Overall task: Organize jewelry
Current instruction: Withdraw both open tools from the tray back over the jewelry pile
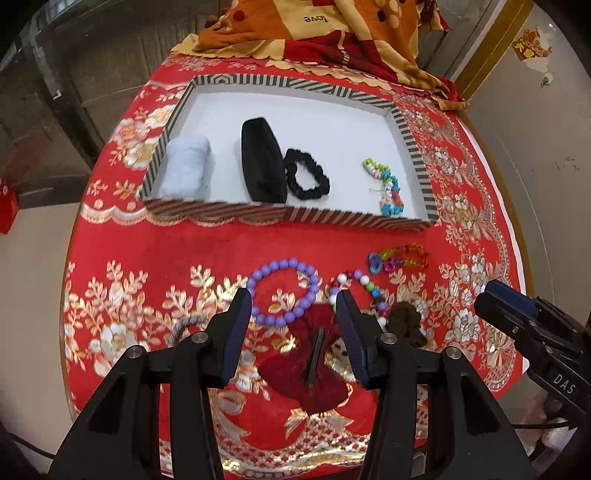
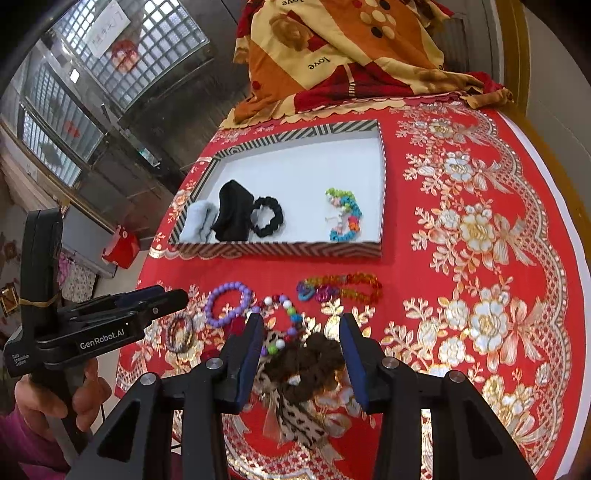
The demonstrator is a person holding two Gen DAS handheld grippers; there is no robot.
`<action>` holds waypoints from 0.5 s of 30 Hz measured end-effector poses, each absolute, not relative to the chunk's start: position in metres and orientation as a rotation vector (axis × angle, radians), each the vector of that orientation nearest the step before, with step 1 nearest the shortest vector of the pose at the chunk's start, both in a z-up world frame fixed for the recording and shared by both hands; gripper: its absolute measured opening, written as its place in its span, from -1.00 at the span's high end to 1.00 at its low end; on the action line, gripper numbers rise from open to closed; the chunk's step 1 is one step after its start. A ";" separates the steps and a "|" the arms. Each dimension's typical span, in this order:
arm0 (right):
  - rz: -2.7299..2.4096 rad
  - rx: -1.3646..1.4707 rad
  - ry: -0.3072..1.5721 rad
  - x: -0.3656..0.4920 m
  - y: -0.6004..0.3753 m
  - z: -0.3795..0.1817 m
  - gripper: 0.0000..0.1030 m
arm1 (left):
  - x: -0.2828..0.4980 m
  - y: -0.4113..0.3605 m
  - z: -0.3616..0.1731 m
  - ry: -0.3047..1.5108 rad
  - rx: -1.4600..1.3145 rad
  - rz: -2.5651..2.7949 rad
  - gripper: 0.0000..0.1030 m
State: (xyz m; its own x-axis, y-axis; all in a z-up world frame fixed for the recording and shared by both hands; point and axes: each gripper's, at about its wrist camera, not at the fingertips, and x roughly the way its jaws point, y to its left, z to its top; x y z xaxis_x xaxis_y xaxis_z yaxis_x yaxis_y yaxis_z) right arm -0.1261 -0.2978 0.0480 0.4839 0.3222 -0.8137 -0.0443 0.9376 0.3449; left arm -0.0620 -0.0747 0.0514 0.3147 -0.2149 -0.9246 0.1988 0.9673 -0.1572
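A striped tray (image 1: 280, 216) (image 2: 280, 251) holds a pale blue fluffy piece (image 1: 186, 166), a black pouch (image 1: 262, 162), a black scrunchie (image 1: 306, 173) and a coloured bead bracelet (image 1: 388, 186) (image 2: 345, 214). In front lie a purple bead bracelet (image 1: 284, 291) (image 2: 227, 304), a mixed bead bracelet (image 1: 364, 291) (image 2: 284, 321), a clear coloured chain (image 1: 399, 258) (image 2: 340, 290), a brown scrunchie (image 2: 306, 369) (image 1: 406, 319) and a dark red bow clip (image 1: 314, 365). My left gripper (image 1: 293, 306) is open over the bow clip. My right gripper (image 2: 301, 332) is open around the brown scrunchie.
A red and gold floral cloth (image 2: 461, 229) covers the round table. An orange patterned blanket (image 1: 314, 33) is piled at the far edge. A grey braided band (image 2: 179, 332) and a leopard bow (image 2: 295, 417) lie near the front.
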 end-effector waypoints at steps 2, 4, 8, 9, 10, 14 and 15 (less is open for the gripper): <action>0.228 0.294 1.050 -0.129 -0.298 0.046 0.21 | -0.066 -0.074 0.051 1.224 -0.013 -0.269 0.08; 0.229 0.293 1.054 -0.133 -0.297 0.044 0.21 | -0.071 -0.074 0.051 1.221 -0.011 -0.265 0.09; 0.233 0.293 1.059 -0.138 -0.297 0.042 0.21 | -0.077 -0.072 0.052 1.218 -0.013 -0.256 0.08; 0.235 0.292 1.060 -0.139 -0.297 0.042 0.21 | -0.078 -0.071 0.052 1.218 -0.014 -0.254 0.08; 0.235 0.290 1.061 -0.140 -0.296 0.042 0.21 | -0.079 -0.071 0.052 1.218 -0.015 -0.251 0.08; 0.237 0.272 1.064 -0.142 -0.295 0.041 0.21 | -0.083 -0.069 0.051 1.227 -0.028 -0.246 0.09; 0.236 0.266 1.064 -0.143 -0.294 0.041 0.21 | -0.084 -0.068 0.050 1.229 -0.034 -0.247 0.09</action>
State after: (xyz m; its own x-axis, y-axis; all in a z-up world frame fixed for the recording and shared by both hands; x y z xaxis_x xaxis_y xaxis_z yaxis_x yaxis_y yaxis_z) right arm -0.1433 -0.2944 0.0406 0.4663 0.3166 -0.8260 -0.0619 0.9431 0.3266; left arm -0.0838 -0.0682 0.0504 0.3119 -0.2051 -0.9277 0.1687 0.9729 -0.1583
